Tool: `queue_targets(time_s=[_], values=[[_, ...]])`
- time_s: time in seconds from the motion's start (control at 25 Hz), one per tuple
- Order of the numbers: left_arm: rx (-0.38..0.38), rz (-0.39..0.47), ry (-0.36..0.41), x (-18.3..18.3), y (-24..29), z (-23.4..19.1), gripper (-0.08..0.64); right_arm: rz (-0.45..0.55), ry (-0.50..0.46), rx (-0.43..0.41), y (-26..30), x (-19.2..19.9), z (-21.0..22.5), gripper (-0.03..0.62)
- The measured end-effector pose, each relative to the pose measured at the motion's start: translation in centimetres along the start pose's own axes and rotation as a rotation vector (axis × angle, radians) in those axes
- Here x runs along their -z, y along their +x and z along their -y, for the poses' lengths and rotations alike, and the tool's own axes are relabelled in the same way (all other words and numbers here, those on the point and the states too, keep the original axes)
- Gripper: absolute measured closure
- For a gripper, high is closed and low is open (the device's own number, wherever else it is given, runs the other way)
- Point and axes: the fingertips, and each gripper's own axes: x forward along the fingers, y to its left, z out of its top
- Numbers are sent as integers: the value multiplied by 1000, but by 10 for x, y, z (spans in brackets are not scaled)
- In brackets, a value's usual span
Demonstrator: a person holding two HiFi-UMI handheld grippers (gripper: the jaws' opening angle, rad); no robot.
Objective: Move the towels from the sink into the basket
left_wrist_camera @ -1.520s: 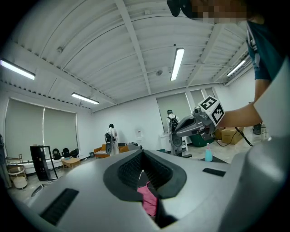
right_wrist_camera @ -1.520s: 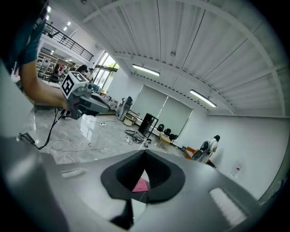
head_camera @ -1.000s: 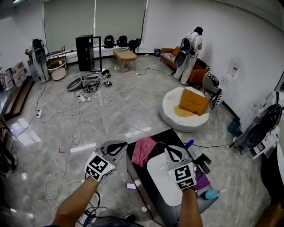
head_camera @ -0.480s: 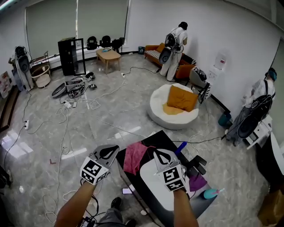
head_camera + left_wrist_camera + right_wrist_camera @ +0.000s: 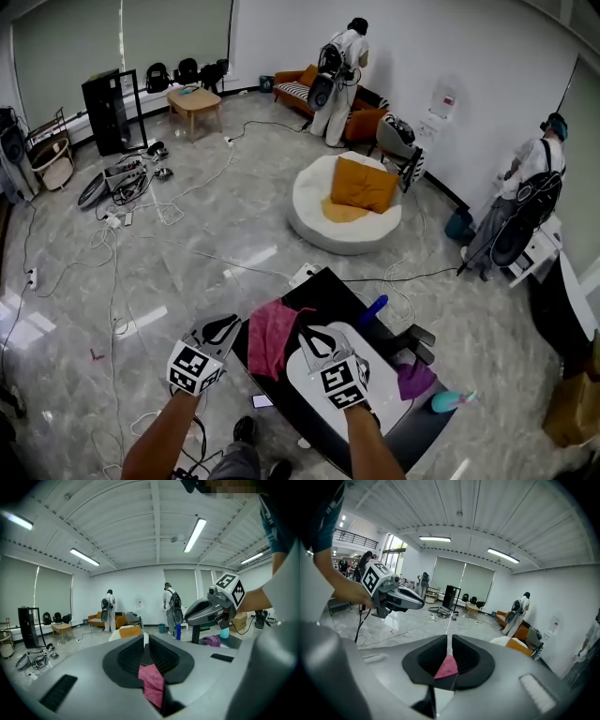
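Reach for pink towel [image 5: 270, 336], both tools empty.
Left gripper [image 5: 225, 326] and right gripper [image 5: 309, 336] hover either side of it. Their jaws stand slightly parted, just opening, and grip nothing. The pink towel lies on the table [image 5: 337, 291], against the sink [image 5: 380, 380]. Best to open wider, come down on a raised fold and pinch plenty of cloth so it lifts whole.
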Motion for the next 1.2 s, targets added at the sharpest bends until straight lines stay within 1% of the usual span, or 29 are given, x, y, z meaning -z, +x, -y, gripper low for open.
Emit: queue_targets(time_s=[0.2, 0.36, 0.56, 0.72, 1.04, 1.2], values=[[22, -59, -65, 53, 34, -11, 510, -57, 71, -25, 35, 45, -8, 531], [43, -114, -120, 99, 54, -16, 478, -111, 126, -56, 62, 83, -23, 509], [60, -161, -162, 146, 75, -23, 439, -164, 174, -83, 93, 124, -39, 479], [82, -188, -170, 179, 92, -22, 400, -209, 206, -102, 111, 157, -50, 456], [132, -265, -200, 230, 121, -15, 390, -289, 267, -130, 141, 204, -74, 437], [152, -315, -186, 248, 131, -13, 390, -328, 302, -120, 153, 219, -79, 430]])
